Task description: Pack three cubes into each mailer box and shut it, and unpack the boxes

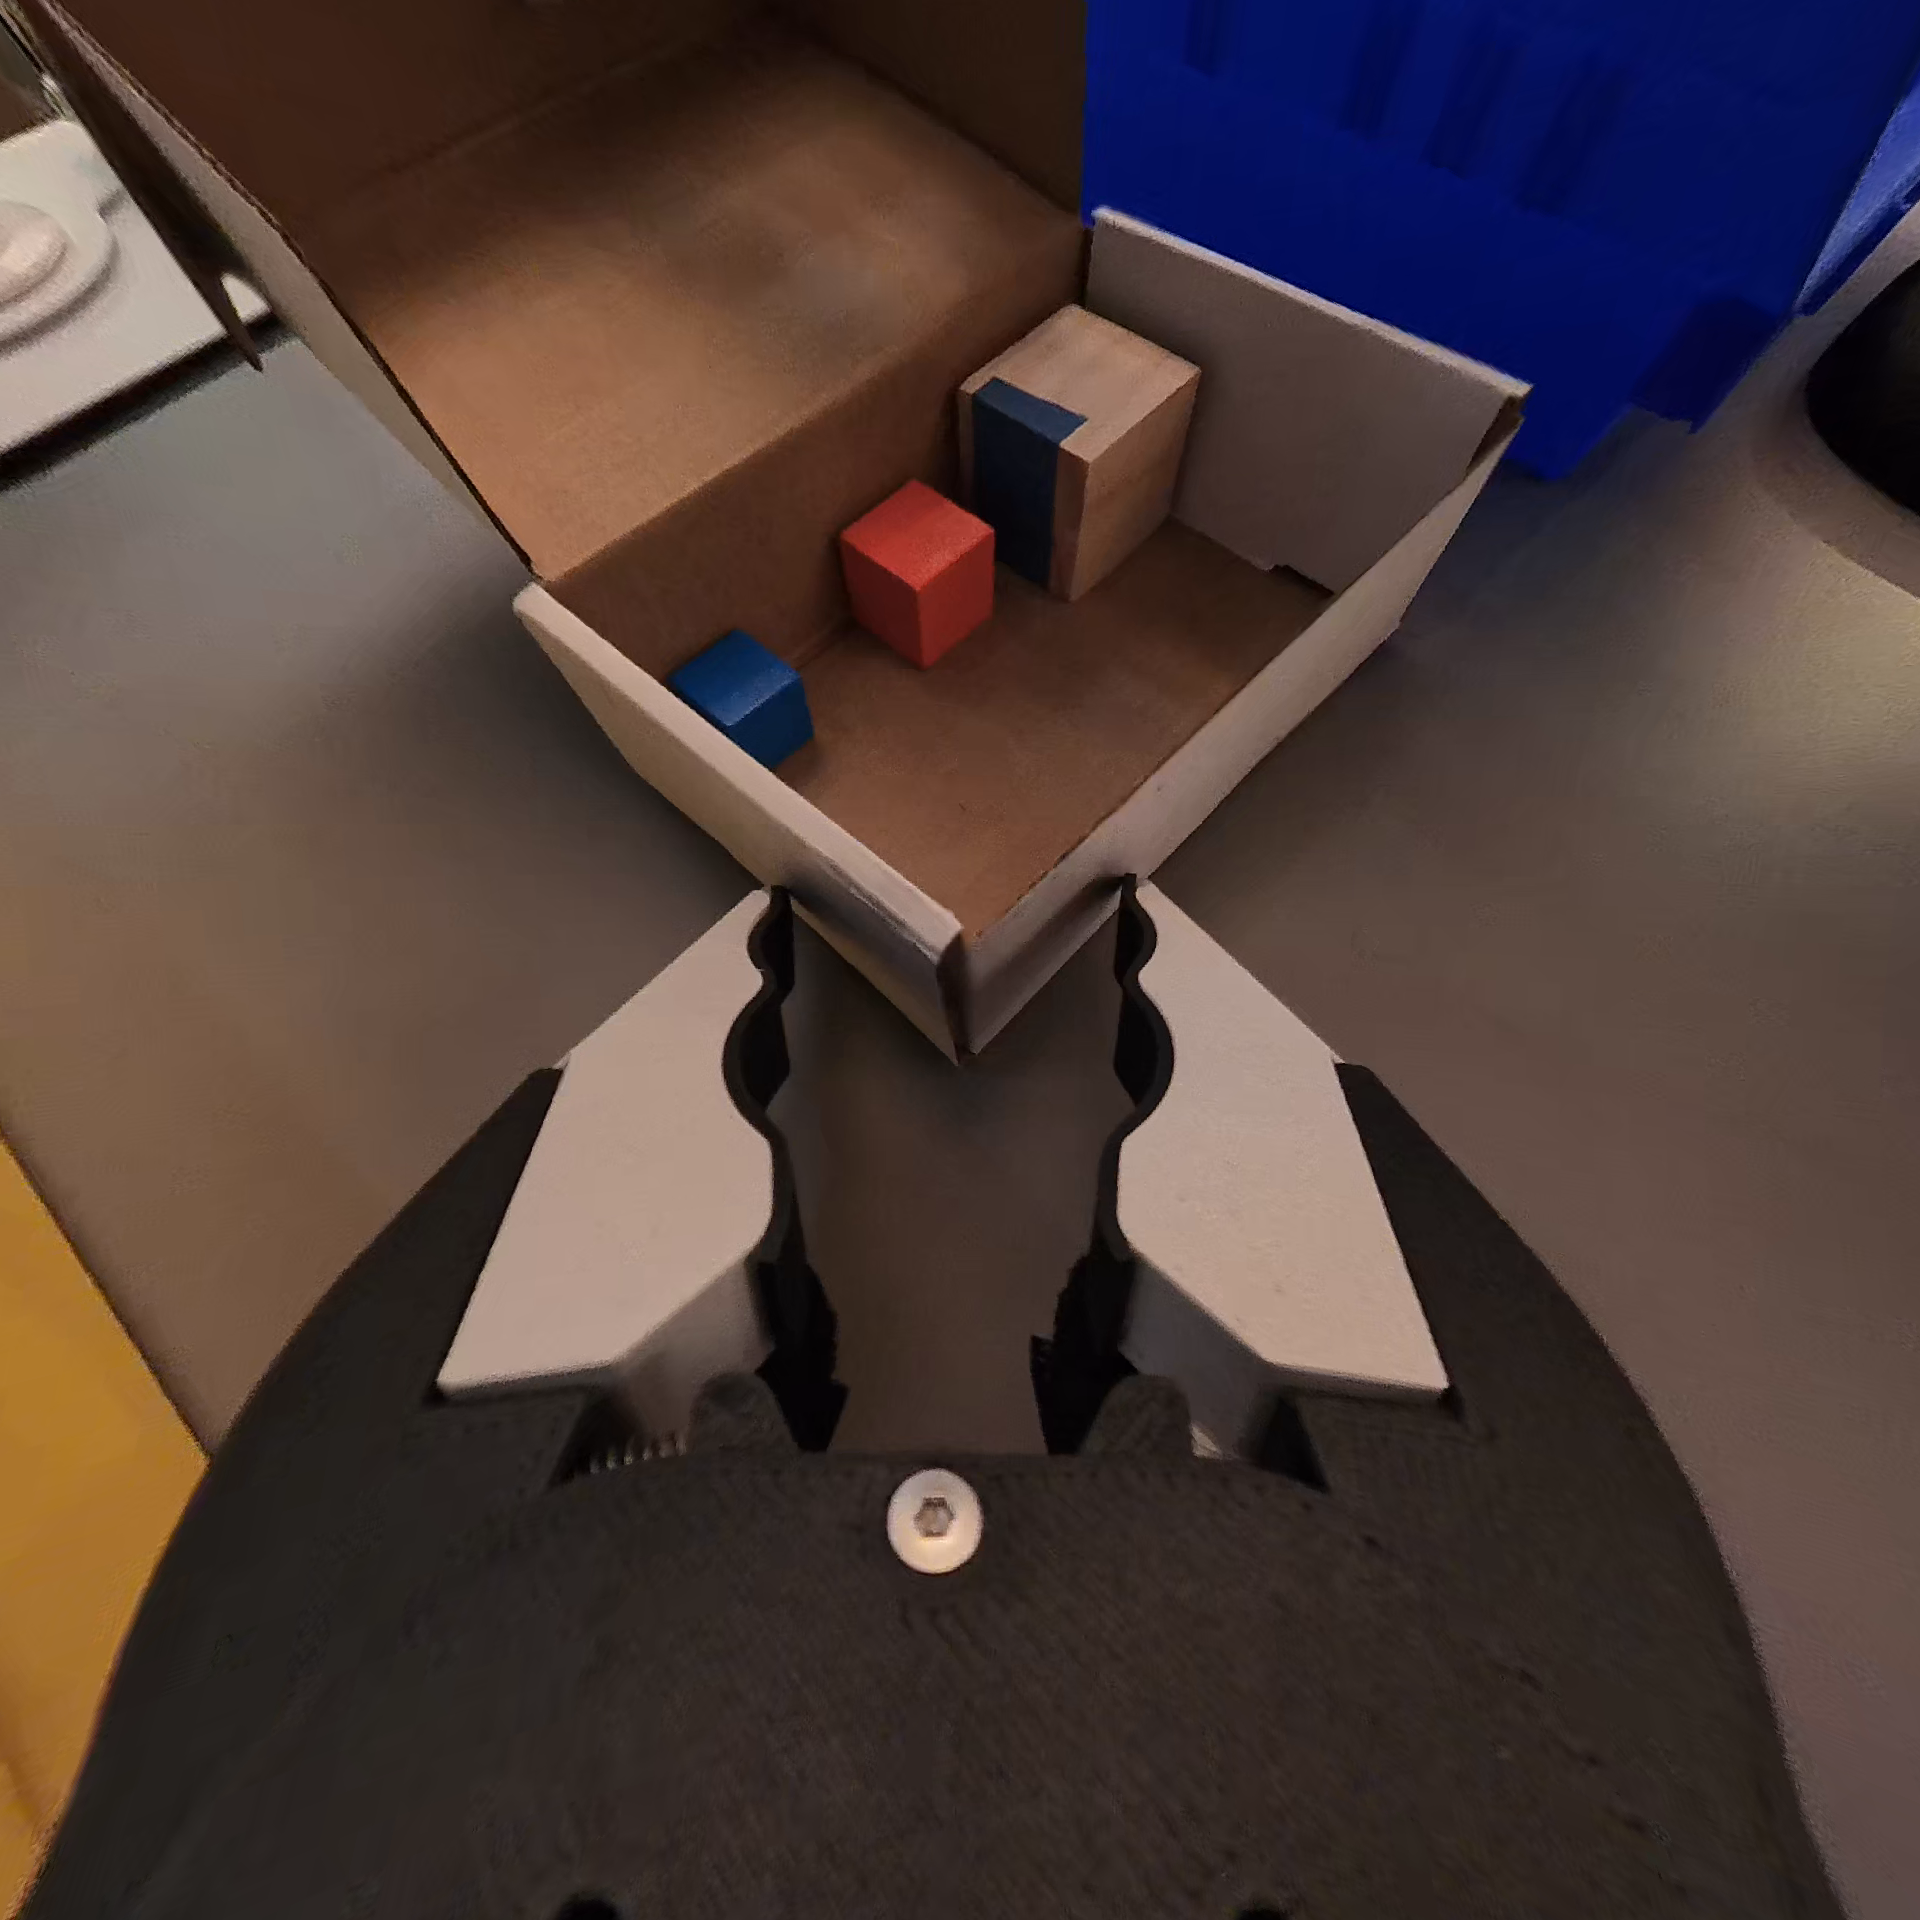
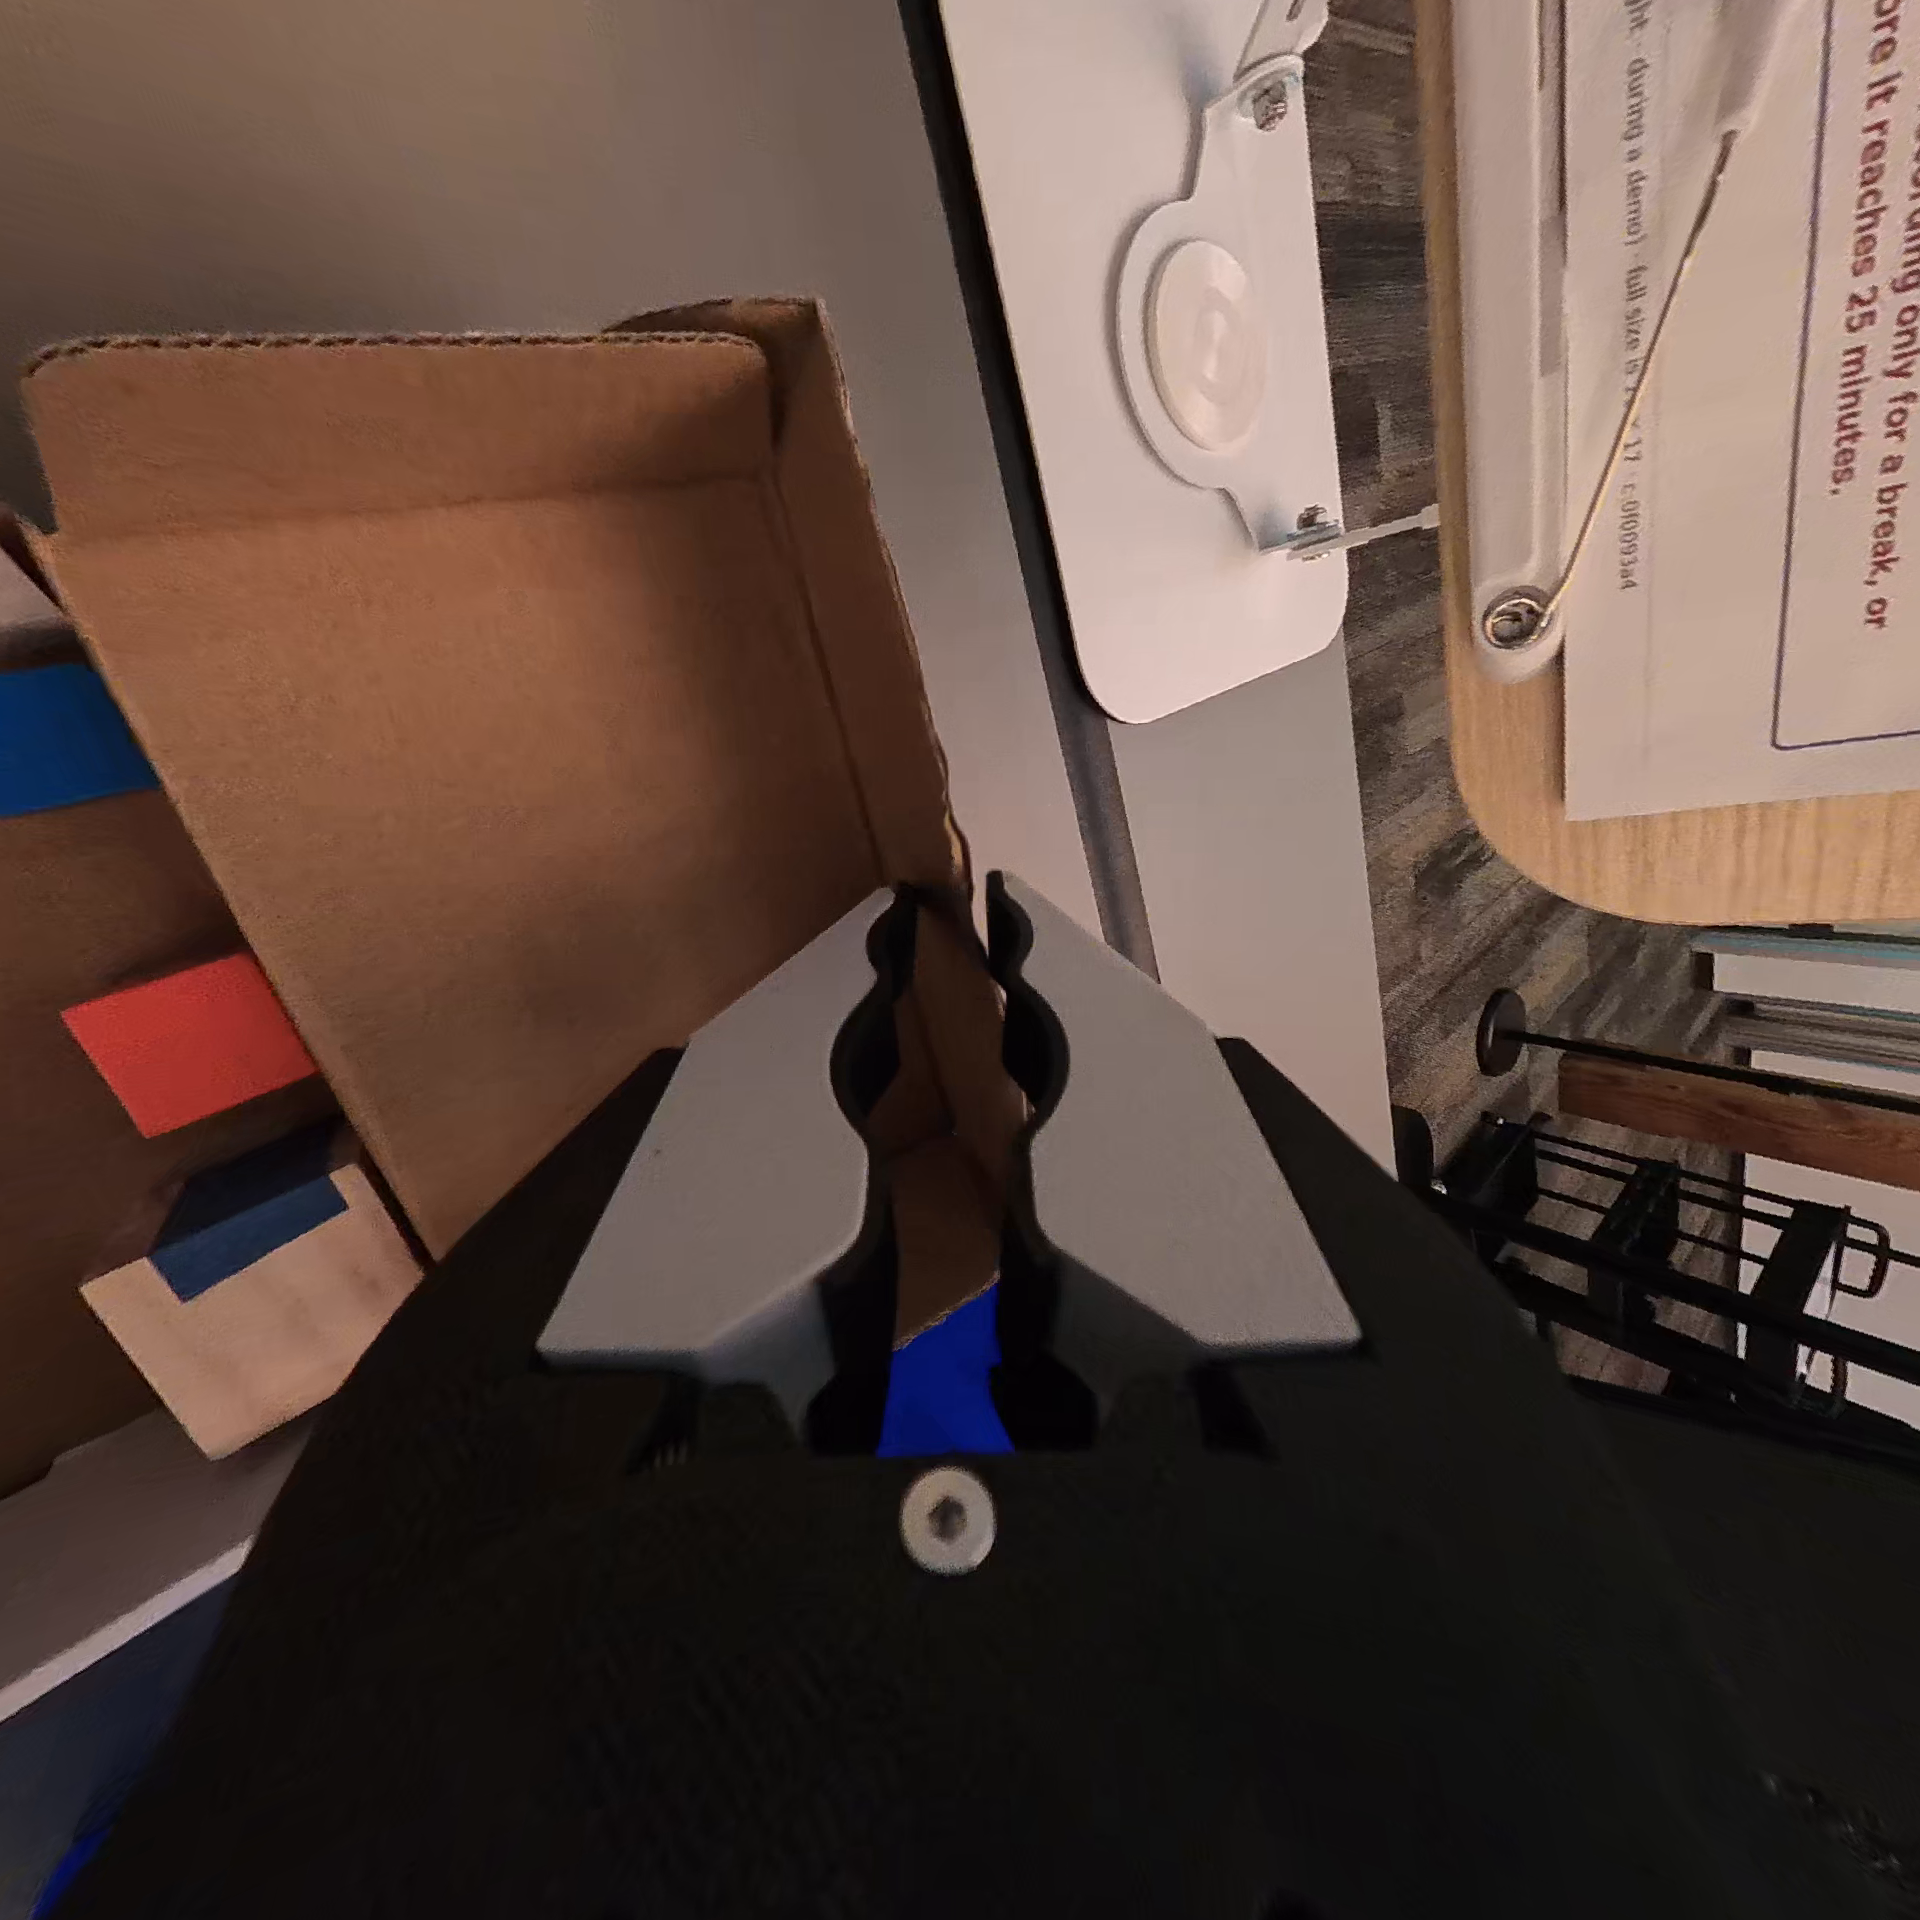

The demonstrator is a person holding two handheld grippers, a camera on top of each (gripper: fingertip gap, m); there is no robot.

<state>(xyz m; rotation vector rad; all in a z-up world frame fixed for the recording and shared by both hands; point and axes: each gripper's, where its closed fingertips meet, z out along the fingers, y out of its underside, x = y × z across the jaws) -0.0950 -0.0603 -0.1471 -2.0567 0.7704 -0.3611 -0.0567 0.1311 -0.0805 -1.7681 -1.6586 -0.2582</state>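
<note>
- The lid [image 1: 582,260] of the mailer box [image 1: 1278,343] was cut off by the top edge of the left wrist view, and its outer face was not seen in either view.
- The blue object [image 1: 1507,187] at the upper right of the left wrist view was cropped and blurred; what it was could not be told.
- In the right wrist view the box floor was largely hidden behind the raised lid and the right gripper [image 2: 951,894]; the cubes were seen only in part at the left edge.
- A white plate-like fitting [image 2: 1195,343] and a printed sheet [image 2: 1714,416] on a wooden surface were seen at the upper right of that view, both cropped.
- The open box was found at the centre of the left wrist view on a grey table [image 1: 260,727], its near corner lying between the fingers of the left gripper [image 1: 951,904].
- Three cubes were seen inside along the back wall: a small blue cube [image 1: 743,696] at the left, a red cube [image 1: 920,571] in the middle, and a larger wooden block with a blue stripe [image 1: 1081,457] at the right.
- The left gripper was held low and pointed at the box corner, its fingers spread apart and nothing grasped.
- The right gripper was pointed along the lid's side flap [image 2: 956,1091], its fingers closed narrowly over that cardboard flap.
</note>
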